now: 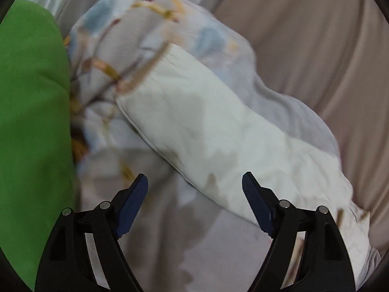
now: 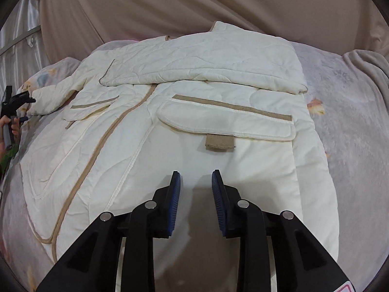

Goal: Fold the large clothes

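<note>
Beige drape (image 2: 194,4) behind floral-sheeted bed (image 2: 352,112) under cream jacket (image 2: 194,92)

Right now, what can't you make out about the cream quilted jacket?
- Cream quilted jacket, right wrist view: near hem hidden behind the right claw.
- Its outstretched sleeve, left wrist view: motion-blurred, cuff cut off behind the left claw.
- Green cloth: edge-cropped, unidentifiable.

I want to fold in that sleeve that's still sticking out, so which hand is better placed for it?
Left, probably. The left tool hangs open right over the loose sleeve of the cream jacket. The right tool sits at the jacket's hem, well away from that sleeve.
</note>
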{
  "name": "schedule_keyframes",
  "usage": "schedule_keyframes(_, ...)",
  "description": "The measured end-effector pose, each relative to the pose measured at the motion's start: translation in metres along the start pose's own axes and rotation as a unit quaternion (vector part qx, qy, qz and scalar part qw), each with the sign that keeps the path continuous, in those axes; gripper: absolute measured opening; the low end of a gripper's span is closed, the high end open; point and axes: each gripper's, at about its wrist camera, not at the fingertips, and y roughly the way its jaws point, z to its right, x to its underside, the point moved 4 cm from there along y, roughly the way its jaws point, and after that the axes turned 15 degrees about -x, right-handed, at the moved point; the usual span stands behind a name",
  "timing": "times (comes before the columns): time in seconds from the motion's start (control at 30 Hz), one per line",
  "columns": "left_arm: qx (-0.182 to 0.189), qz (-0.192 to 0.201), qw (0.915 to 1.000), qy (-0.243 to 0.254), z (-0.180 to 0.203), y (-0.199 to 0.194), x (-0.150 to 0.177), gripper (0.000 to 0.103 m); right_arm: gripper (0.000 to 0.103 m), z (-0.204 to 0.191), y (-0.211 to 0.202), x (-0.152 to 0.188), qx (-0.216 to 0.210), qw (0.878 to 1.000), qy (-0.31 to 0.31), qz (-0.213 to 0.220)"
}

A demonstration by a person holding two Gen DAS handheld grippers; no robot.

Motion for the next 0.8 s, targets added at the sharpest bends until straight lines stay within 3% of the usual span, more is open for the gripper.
schedule_keyframes(0.13, 0.005, -0.007, 0.9998, -0.019, -0.012, 0.033, -0.027, 0.064, 0.03, 0.006, 0.0, 0.0, -0.012, 1.0, 0.021, 0.011)
schedule_keyframes(0.17, 0.006, -0.011, 0.9997, -0.023, -0.012, 0.039, -0.03, 0.052, 0.03, 0.006, -0.001, 0.0, -0.012, 1.0, 0.024, 0.012)
schedule_keyframes(0.2, 0.006, -0.016, 0.9994, -0.031, -0.012, 0.043, -0.033, 0.032, 0.032, 0.006, -0.001, 0.0, -0.011, 1.0, 0.024, 0.013)
schedule_keyframes(0.27, 0.019, -0.017, 0.9989, -0.04, -0.01, 0.039, -0.037, 0.012, 0.033, 0.005, -0.001, 0.0, -0.01, 1.0, 0.024, 0.014)
schedule_keyframes(0.33, 0.037, 0.005, 0.9988, -0.033, -0.001, 0.018, -0.041, 0.011, 0.034, 0.007, -0.001, 0.0, -0.012, 1.0, 0.024, 0.013)
schedule_keyframes(0.47, 0.083, 0.081, 0.9923, 0.044, 0.057, -0.057, -0.038, 0.008, 0.038, 0.007, 0.001, 0.0, -0.019, 0.999, 0.027, 0.014)
schedule_keyframes(0.57, 0.155, 0.12, 0.9751, 0.104, 0.121, -0.125, -0.021, 0.007, 0.04, 0.006, 0.001, 0.0, -0.019, 0.999, 0.025, 0.014)
schedule_keyframes(0.63, 0.205, 0.133, 0.959, 0.144, 0.169, -0.166, 0.0, 0.007, 0.04, 0.005, 0.002, 0.0, -0.018, 0.999, 0.025, 0.016)
schedule_keyframes(0.73, 0.285, 0.117, 0.9291, 0.205, 0.247, -0.215, 0.048, 0.005, 0.042, 0.006, 0.001, 0.0, -0.019, 0.999, 0.027, 0.019)
schedule_keyframes(0.8, 0.318, 0.098, 0.9107, 0.244, 0.297, -0.234, 0.089, 0.005, 0.045, 0.004, 0.0, 0.0, -0.018, 0.999, 0.029, 0.023)
